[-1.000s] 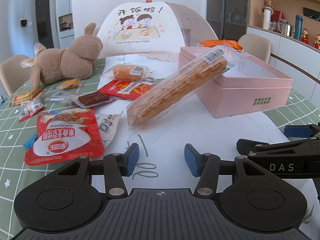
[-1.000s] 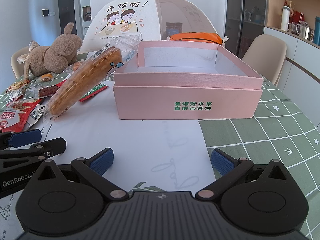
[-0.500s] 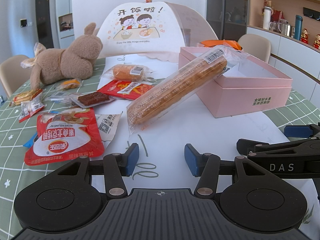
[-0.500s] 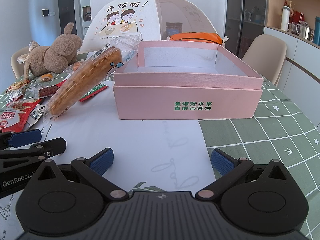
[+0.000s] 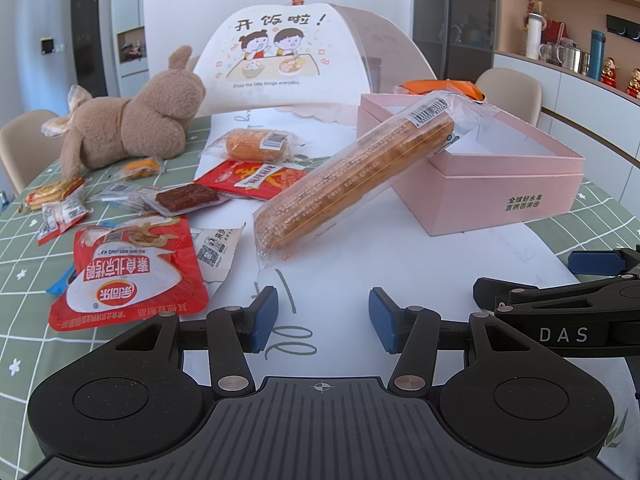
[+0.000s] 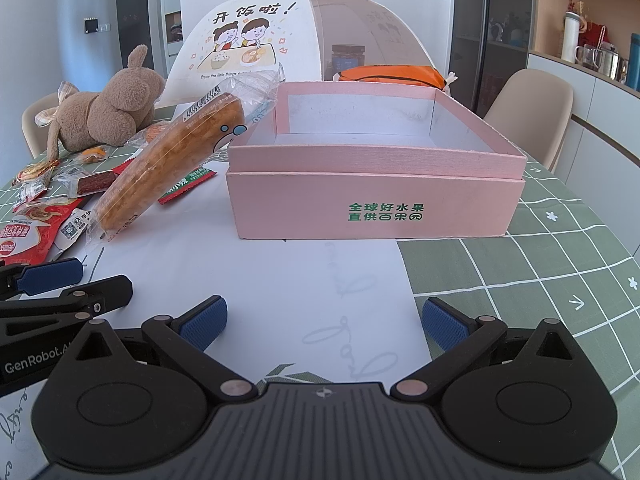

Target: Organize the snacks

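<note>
Both jaws stand apart with nothing between them: the left gripper (image 5: 322, 318) half spread, the right gripper (image 6: 324, 326) wide, both low in frame over the white runner (image 6: 288, 272). Going left to right in the left view, the red pouch (image 5: 132, 270) lies lower left, small packets (image 5: 60, 204) beyond it, then the long roll (image 5: 352, 176) at centre, tilted with its upper end on the rim of the pink box (image 5: 496, 188) at right. The box looks empty, so sorting seems barely begun. The next move probably calls for the left gripper to reach forward, straddle the roll crosswise and close gently on its soft wrapper

Long bread pack (image 5: 352, 176) leans across the pink box (image 6: 376, 204) corner.
</note>
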`<control>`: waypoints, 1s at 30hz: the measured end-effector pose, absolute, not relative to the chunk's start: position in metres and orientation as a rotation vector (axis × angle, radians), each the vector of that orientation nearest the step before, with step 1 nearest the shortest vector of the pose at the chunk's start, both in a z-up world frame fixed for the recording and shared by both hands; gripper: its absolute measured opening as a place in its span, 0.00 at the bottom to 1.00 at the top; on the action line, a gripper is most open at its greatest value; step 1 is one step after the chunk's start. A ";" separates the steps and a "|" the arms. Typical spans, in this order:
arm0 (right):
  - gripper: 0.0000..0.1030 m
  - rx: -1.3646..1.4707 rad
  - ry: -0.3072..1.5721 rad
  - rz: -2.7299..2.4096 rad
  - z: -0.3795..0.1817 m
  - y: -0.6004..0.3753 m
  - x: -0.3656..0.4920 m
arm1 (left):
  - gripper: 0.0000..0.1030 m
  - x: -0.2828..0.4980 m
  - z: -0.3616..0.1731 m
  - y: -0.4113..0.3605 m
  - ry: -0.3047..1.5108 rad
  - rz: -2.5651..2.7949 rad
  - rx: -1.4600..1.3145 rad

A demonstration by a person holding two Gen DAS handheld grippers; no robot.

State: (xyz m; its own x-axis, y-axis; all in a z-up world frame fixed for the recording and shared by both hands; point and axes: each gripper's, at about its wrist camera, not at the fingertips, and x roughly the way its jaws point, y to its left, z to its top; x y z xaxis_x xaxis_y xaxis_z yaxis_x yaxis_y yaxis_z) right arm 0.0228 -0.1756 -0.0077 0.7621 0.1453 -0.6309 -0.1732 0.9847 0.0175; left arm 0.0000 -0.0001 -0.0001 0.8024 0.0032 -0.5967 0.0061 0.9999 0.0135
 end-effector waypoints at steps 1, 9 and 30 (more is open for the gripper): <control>1.00 -0.043 0.683 0.173 -0.008 -0.176 0.023 | 0.55 0.000 0.000 0.000 0.639 -0.002 0.015; 1.00 -0.043 0.683 0.173 -0.008 -0.176 0.023 | 0.55 0.000 0.000 0.000 0.640 -0.002 0.015; 1.00 -0.044 0.683 0.173 -0.007 -0.176 0.023 | 0.56 0.000 0.001 -0.001 0.639 0.004 0.011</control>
